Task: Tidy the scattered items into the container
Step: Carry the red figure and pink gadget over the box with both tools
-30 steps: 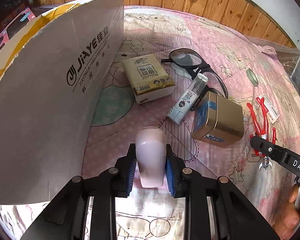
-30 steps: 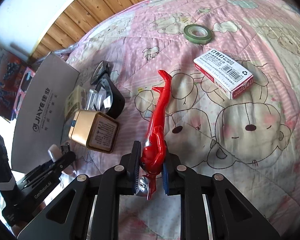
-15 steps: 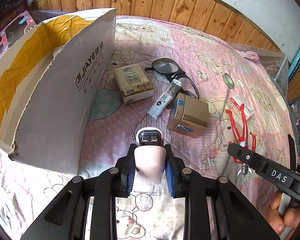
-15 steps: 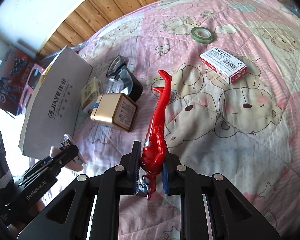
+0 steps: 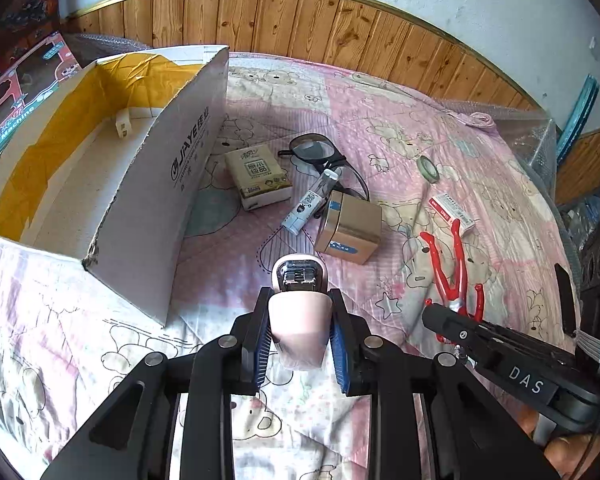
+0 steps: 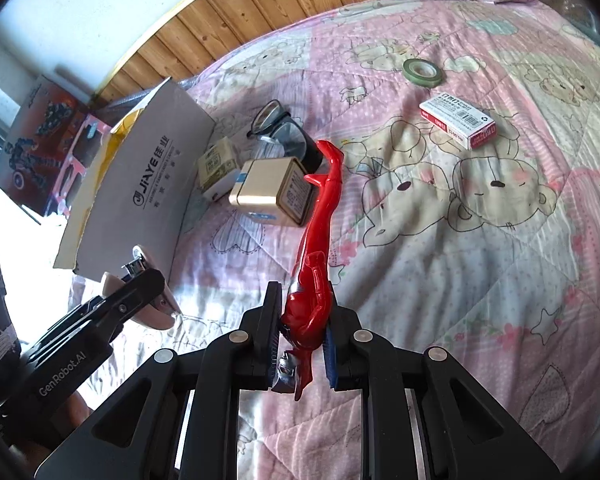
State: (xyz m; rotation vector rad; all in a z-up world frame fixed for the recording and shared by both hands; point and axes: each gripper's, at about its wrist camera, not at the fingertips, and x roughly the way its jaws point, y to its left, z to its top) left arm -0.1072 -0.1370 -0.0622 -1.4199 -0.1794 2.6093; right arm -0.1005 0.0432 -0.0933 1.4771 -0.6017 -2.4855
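My left gripper (image 5: pixel 300 332) is shut on a pink stapler (image 5: pixel 299 312), held above the pink quilt just right of the open cardboard box (image 5: pixel 148 208). My right gripper (image 6: pixel 302 336) is shut on a red toy figure (image 6: pixel 316 256) whose legs point away from me; the figure (image 5: pixel 452 272) also shows at the right of the left wrist view. On the quilt lie a tissue pack (image 5: pixel 258 178), black glasses (image 5: pixel 312 150), a white tube (image 5: pixel 310 206), a gold tin (image 5: pixel 350 228), a red-and-white staple box (image 6: pixel 458 118) and a green tape roll (image 6: pixel 422 72).
The box (image 6: pixel 140 192) holds a small white item (image 5: pixel 123 124) near its far end. A wooden headboard (image 5: pixel 340 36) runs along the bed's far edge. Toy boxes (image 6: pixel 40 136) stand behind the cardboard box. A person's hand (image 5: pixel 572 452) holds the right gripper.
Both grippers have risen and pulled back from the quilt, each carrying its item. The inside of the cardboard box has come into the left wrist view.
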